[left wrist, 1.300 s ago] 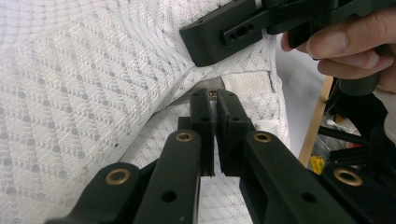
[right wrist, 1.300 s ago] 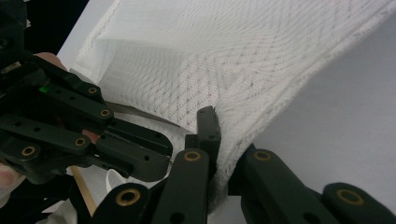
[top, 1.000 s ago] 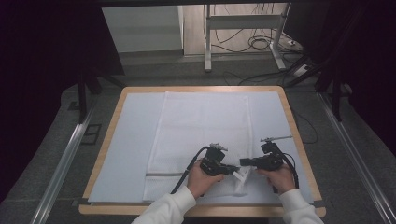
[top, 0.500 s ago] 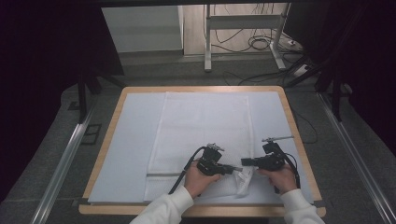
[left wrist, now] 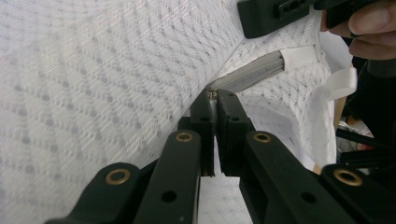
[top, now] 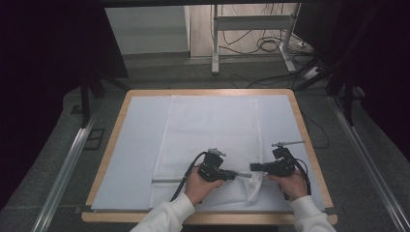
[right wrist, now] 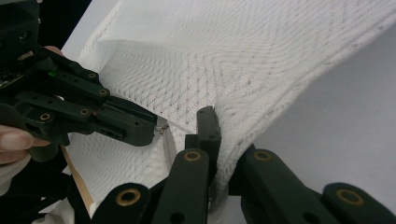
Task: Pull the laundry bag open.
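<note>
Two grippers are clamped on the white mesh laundry bag with a grey zipper (top: 212, 145), which lies flat on the pale blue mat (top: 130, 159) covering the wooden-edged table (top: 109, 145), its near right corner lifted. My left gripper (left wrist: 215, 95) is pinched on what looks like the zipper pull at the end of the grey zipper (left wrist: 254, 77). My right gripper (right wrist: 212, 122) is closed on a fold of mesh at the corner beside it. I judge the grasping finished and the zipper not yet drawn: its grey line (top: 169, 181) runs along the near edge. What remains is sliding the pull while the right holds the fabric taut.
</note>
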`<state>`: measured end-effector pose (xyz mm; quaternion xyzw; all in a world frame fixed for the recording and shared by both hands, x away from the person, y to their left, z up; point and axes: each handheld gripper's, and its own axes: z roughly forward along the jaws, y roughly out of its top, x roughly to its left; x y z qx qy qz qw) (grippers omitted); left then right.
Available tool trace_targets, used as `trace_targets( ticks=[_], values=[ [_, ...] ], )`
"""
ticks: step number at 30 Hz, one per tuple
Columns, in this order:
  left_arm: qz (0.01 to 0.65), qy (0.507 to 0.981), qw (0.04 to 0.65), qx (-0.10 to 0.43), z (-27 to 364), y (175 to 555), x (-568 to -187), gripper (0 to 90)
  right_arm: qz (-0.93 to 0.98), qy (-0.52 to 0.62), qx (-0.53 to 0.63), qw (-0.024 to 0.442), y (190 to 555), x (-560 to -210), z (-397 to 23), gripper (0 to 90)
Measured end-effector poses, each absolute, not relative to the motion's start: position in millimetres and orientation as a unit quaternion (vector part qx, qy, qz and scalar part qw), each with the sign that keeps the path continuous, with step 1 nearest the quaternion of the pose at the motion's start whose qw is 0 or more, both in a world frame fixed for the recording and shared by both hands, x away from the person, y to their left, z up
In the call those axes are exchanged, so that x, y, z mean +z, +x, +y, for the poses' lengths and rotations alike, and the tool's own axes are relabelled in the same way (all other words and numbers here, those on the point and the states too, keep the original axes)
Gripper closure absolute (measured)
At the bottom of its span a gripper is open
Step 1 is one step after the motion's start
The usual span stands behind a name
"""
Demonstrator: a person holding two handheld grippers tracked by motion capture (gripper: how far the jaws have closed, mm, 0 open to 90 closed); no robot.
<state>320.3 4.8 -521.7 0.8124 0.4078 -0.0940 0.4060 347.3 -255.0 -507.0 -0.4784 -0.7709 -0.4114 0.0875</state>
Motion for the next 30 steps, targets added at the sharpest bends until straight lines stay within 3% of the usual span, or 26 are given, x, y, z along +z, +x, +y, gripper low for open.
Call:
trace_targets(
  ticks=[30],
  values=[
    [0.419,0.81,0.401,-0.086,22,318,-526,87.0,-0.771,-0.477,-0.415,0.08,347,-507,-253,88.6]
  ],
)
